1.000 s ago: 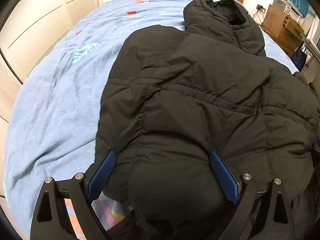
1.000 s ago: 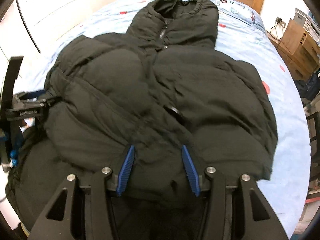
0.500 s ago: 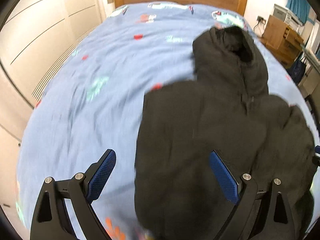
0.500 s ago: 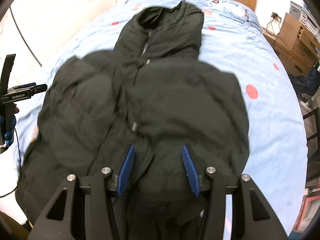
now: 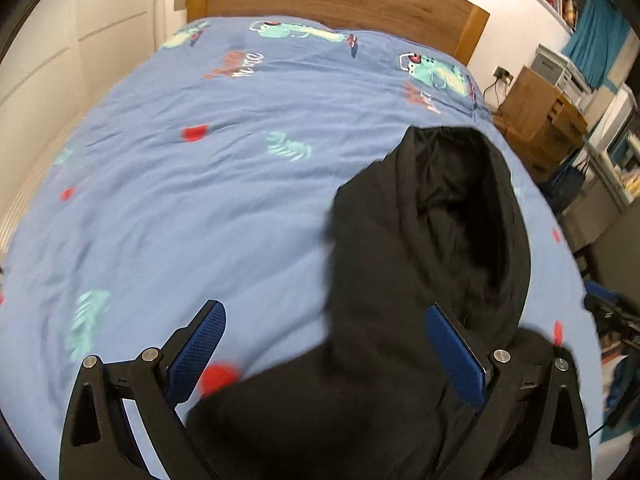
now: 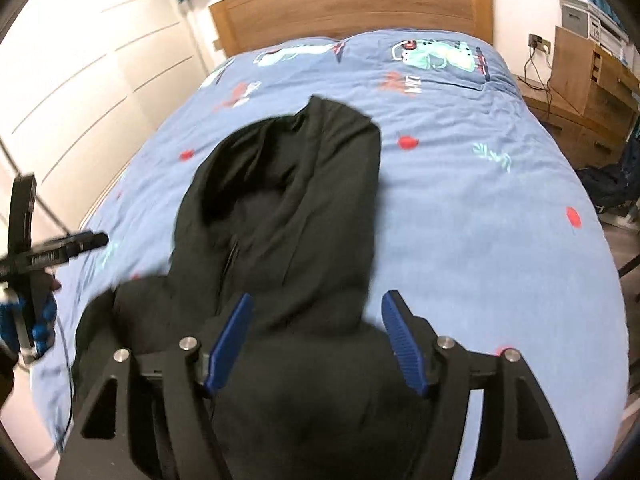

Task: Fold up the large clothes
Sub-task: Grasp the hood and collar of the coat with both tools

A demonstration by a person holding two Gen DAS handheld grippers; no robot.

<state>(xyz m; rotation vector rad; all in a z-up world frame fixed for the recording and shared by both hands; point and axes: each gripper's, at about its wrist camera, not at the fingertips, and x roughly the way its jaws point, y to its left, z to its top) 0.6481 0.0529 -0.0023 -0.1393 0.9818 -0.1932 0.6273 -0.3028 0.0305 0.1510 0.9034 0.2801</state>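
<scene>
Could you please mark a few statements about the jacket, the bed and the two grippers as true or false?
1. The jacket is black. True.
2. The jacket hangs on a wall hook. False: it lies on the bed.
3. The bed cover is blue with printed figures. True.
4. The left gripper is shut tight on a sleeve. False: its jaws stand wide open, pads clear of the fabric.
5. The jacket's hood end points toward the wooden headboard. True.
6. The right gripper is shut. False: its jaws have just been opening and stand apart above the jacket, gripping nothing.
</scene>
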